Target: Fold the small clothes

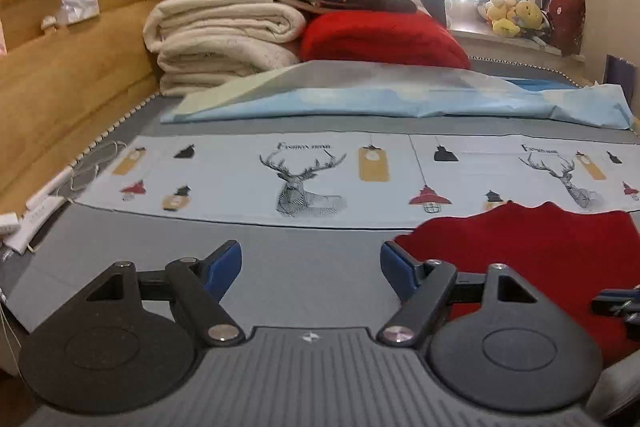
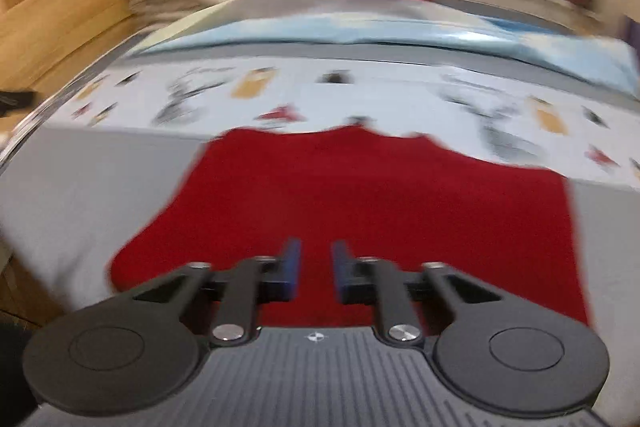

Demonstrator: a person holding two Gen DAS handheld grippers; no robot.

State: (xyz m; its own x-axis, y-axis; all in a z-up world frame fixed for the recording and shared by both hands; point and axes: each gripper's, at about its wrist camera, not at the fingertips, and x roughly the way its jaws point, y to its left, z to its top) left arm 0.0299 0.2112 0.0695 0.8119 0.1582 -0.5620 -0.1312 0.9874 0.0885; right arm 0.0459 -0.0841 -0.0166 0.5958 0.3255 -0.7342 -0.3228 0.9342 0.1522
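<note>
Red garment (image 2: 360, 203) beneath right gripper (image 2: 316, 267)

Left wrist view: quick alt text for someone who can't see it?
The left hand-held gripper hovers open and empty over a grey mat, a red garment lying flat to its right. Beyond lie a deer-print cloth and stacked folded blankets.
</note>
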